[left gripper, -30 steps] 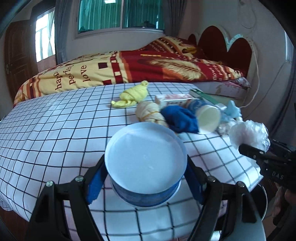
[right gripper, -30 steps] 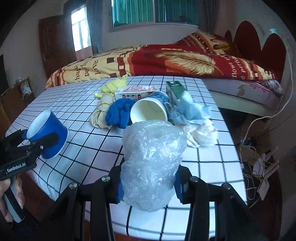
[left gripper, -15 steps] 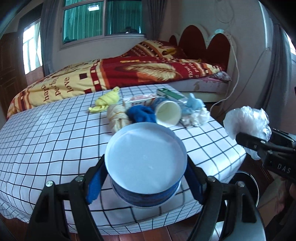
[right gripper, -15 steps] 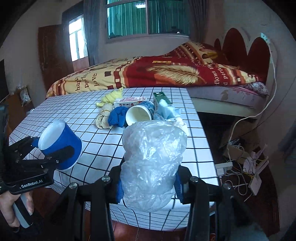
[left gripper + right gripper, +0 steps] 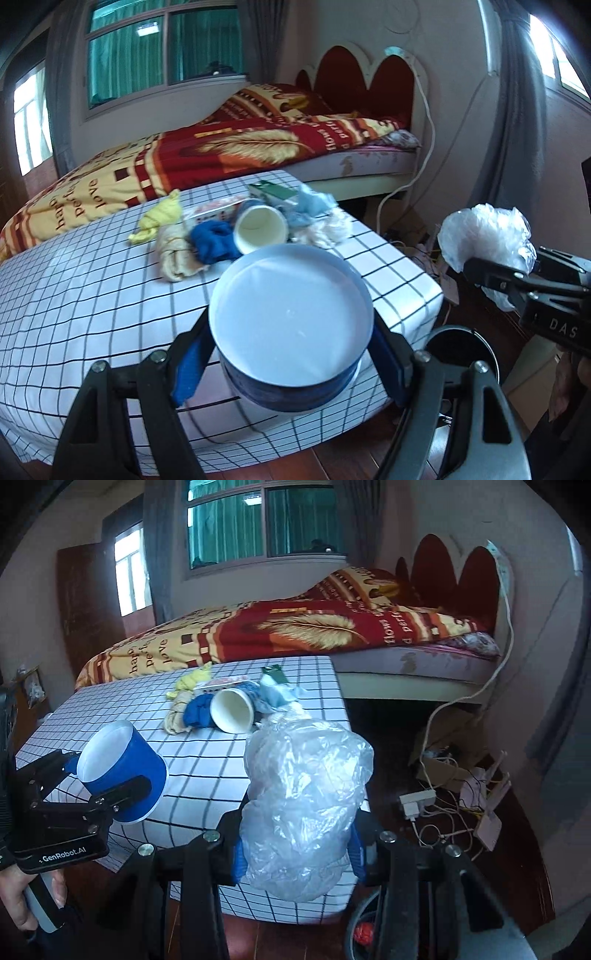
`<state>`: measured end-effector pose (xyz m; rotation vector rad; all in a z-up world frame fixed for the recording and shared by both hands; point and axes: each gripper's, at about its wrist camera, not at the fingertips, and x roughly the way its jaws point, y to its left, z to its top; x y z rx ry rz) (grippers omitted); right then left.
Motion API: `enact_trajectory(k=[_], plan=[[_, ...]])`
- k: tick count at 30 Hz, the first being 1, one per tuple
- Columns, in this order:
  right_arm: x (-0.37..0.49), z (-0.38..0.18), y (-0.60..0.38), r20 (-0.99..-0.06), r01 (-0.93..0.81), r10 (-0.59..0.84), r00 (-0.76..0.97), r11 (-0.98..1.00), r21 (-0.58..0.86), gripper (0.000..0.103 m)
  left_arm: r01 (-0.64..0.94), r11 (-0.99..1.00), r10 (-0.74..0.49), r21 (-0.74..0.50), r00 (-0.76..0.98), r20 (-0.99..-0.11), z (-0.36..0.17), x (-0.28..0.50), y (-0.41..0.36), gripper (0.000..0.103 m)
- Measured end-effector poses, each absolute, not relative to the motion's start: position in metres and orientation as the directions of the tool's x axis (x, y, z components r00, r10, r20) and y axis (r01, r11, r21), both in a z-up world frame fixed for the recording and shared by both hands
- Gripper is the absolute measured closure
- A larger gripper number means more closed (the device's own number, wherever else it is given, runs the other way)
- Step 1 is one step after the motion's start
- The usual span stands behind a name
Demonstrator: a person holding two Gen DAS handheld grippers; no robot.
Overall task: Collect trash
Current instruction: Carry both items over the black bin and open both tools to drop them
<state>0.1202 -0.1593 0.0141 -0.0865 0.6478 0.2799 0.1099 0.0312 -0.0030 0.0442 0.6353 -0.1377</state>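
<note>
We note round bin (image 5: 476, 343) half hidden behind gripper frame, red scrap (image 5: 364, 931) inside unidentifiable, carton (image 5: 218, 212) print blurred, hand (image 5: 22, 901) cropped at edge.

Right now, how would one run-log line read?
left tool: shut on blue cup | right tool: shut on plastic bag | bin: below | table: trash remains

Black angular left gripper (image 5: 291, 354), blue jaw pads, silver screws, white "GenRobot.AI" marking, right gripper (image 5: 295, 845) alike

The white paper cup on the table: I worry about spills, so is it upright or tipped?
Tipped. The white paper cup lies on its side on the table, mouth facing the camera.
</note>
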Motion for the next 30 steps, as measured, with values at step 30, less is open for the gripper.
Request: enact_trajectory(k=[30], plan=[[0.084,-0.006,-0.306,-0.636,-0.028,0.04,0.771,0.999,0.029,0.058,0.421,0.907,-0.314,0.024,0.712,-0.628,-0.015,0.114,-0.104,0.024]])
